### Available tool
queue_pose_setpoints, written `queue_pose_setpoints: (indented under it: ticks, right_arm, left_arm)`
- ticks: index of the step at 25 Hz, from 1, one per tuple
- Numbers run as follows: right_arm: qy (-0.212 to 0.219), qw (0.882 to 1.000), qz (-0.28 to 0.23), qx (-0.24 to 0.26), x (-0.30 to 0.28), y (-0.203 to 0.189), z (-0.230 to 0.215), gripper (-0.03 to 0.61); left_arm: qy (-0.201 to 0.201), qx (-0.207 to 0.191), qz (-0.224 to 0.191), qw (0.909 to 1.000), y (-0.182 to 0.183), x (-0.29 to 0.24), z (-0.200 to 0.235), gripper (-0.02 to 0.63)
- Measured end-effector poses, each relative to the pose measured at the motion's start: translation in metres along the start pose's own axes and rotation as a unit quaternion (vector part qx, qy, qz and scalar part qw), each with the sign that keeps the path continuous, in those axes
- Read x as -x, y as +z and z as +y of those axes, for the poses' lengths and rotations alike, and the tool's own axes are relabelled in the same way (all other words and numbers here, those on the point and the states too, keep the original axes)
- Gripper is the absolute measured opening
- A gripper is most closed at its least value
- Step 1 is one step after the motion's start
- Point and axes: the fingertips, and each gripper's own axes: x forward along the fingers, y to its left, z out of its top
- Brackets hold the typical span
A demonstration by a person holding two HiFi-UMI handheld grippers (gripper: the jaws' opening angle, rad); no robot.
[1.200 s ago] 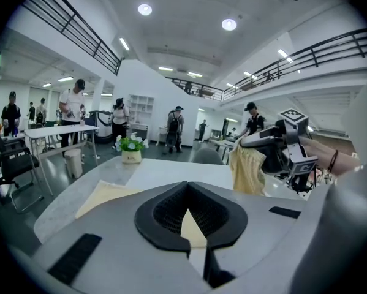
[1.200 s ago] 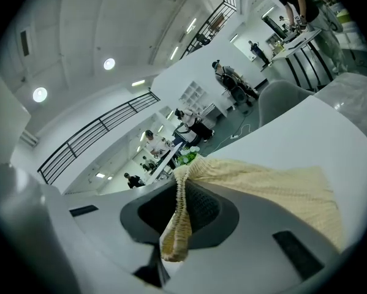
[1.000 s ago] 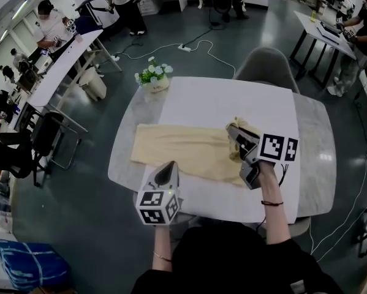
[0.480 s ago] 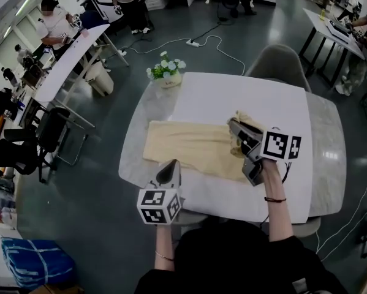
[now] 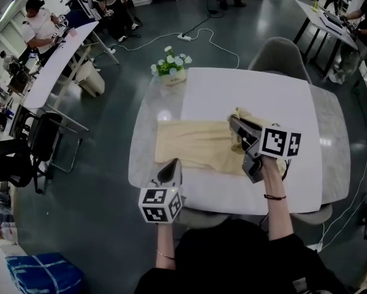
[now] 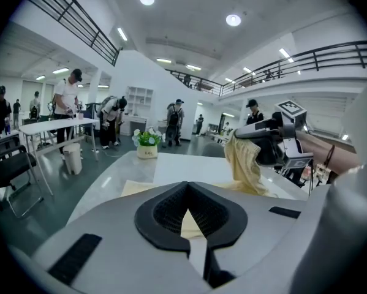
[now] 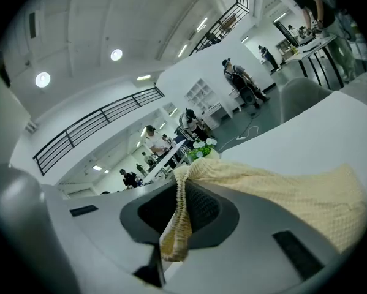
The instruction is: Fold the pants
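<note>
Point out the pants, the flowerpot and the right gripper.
pants [image 5: 192, 144], head view, flat middle of the cloth
flowerpot [image 5: 174, 76], head view, the pot's side
right gripper [image 5: 234, 126], head view, between its fingertips, at the pinched cloth

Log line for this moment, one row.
task: fold pants | right gripper: jaws shut on pants edge, raised off table | left gripper: jaws together, empty

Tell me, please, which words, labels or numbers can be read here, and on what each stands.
None can be read for certain.
Flower pot: short dark label, too blurred to read.
Cubes on left gripper and right gripper: square marker patterns only, no letters.
</note>
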Motion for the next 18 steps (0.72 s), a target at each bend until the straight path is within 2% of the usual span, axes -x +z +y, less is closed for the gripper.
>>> queue_pose_setpoints:
  ticks: [11, 18]
  right_arm:
    - [-0.028, 0.999, -0.005, 0.02, -0.046, -0.017, 0.036, 0.043]
    - [-0.046, 0.998, 0.016, 0.034, -0.084, -0.035, 0.048, 0.043]
  left_arm:
    - [-0.054, -0.008, 0.015, 0.9984, -0.004, -0.006, 0.047, 0.008]
    - [-0.068, -0.009, 0.025, 0.9973, -0.006, -0.008, 0.074, 0.008]
